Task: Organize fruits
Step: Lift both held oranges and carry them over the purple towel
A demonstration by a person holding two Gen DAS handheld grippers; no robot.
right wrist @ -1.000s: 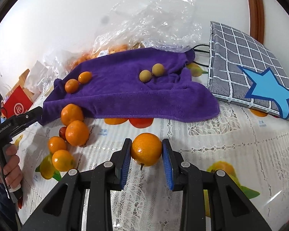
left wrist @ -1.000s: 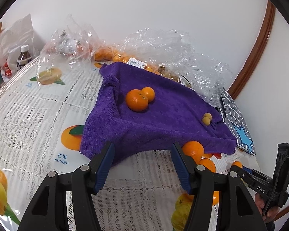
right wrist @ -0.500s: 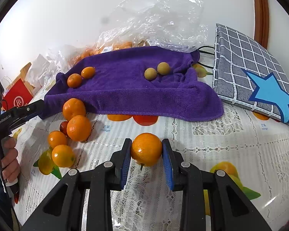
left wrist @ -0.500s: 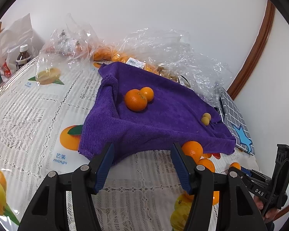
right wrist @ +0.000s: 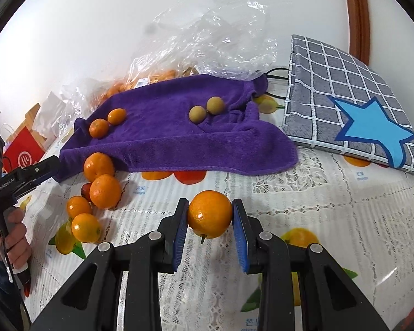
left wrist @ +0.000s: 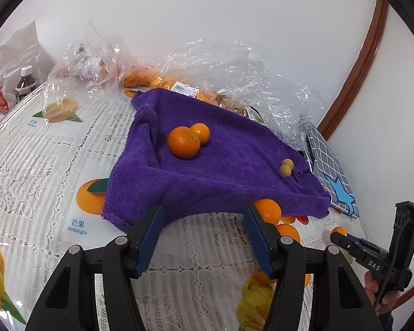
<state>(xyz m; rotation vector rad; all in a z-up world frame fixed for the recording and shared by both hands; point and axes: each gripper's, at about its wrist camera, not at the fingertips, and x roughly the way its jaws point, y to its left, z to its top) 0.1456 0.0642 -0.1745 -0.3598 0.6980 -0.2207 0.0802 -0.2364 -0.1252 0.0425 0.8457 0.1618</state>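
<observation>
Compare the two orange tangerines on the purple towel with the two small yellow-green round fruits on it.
The two orange tangerines are bright orange and larger; the two small yellow-green round fruits are dull and smaller. The tangerines lie near the purple towel's left end, the yellow-green fruits toward its right. Both pairs sit touching.

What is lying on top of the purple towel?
On the purple towel lie two oranges touching, and two small yellowish fruits side by side. What the towel covers underneath cannot be seen.
</observation>
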